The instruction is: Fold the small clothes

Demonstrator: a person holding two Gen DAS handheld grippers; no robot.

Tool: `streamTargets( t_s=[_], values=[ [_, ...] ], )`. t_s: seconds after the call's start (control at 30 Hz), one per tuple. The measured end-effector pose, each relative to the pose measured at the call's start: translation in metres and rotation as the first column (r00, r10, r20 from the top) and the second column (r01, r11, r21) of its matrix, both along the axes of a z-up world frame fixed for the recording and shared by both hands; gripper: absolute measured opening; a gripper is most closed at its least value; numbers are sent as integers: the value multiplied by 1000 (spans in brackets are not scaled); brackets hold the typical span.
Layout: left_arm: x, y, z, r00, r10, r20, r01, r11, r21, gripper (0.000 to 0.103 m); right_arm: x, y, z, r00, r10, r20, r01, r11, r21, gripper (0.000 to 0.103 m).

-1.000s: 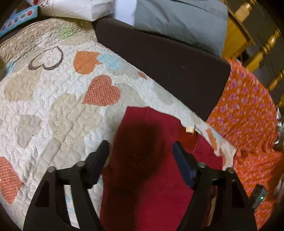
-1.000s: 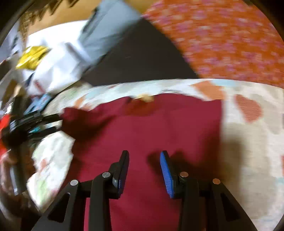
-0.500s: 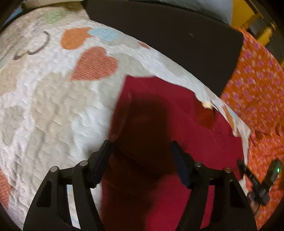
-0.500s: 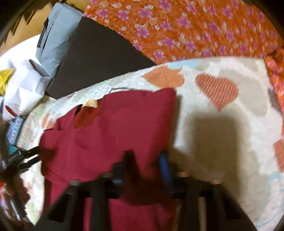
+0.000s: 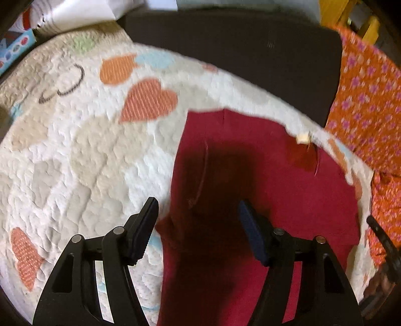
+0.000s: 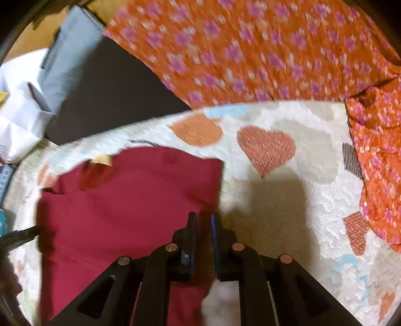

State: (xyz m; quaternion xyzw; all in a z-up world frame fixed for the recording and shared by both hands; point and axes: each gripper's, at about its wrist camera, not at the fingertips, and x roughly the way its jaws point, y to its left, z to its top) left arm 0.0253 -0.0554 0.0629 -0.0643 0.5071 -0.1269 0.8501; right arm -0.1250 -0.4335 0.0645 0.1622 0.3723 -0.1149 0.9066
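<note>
A dark red garment (image 5: 263, 190) lies on a white quilt with hearts (image 5: 75, 150); it also shows in the right wrist view (image 6: 130, 200), with a tan neck label (image 6: 102, 159) at its far edge. My left gripper (image 5: 198, 218) is open, its fingers straddling the garment's left edge just above the cloth. My right gripper (image 6: 203, 223) is shut on the garment's right edge, red cloth pinched between the fingers. The right gripper's tip (image 5: 381, 233) shows at the left view's right edge.
An orange floral cloth (image 6: 250, 50) lies beyond and right of the quilt (image 6: 288, 200). A dark cushion (image 5: 238, 57) sits behind the quilt, with a grey pillow (image 6: 67, 55) and white bags (image 5: 75, 12) at the back left.
My right gripper moved from over the garment's middle to its right edge and closed on the cloth. My left gripper stayed open over the left edge, shifting slightly.
</note>
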Motion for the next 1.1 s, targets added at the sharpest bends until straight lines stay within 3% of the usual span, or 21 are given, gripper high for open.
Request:
streamTargets(
  t_s=[0.1, 0.2, 0.4, 0.47, 0.6, 0.83, 1.1],
  values=[
    [3, 0, -1, 1000, 13, 20, -13, 1000, 7, 66, 0, 24, 13, 995, 101, 26, -101, 995, 14, 11],
    [13, -6, -13, 1000, 21, 6, -21, 998, 59, 66, 8, 42, 7, 988, 152, -10, -152, 988, -5, 12],
    [28, -8, -41, 999, 34, -32, -30, 991, 129, 68, 28, 38, -30, 990, 97, -102, -98, 995, -4, 12],
    [29, -10, -45, 999, 33, -31, -28, 989, 147, 71, 35, 30, -42, 991, 91, -97, -89, 996, 23, 12],
    [25, -13, -42, 1000, 28, 0, -28, 983, 182, 72, 39, 33, -35, 990, 102, -102, -103, 995, -3, 12],
    [17, -16, -36, 1000, 23, 18, -26, 979, 202, 72, 8, 48, -11, 989, 121, -84, -124, 992, -34, 16],
    [11, -17, -33, 1000, 12, 25, -17, 976, 217, 72, 12, 42, -38, 989, 97, -111, -98, 995, -4, 21]
  ],
)
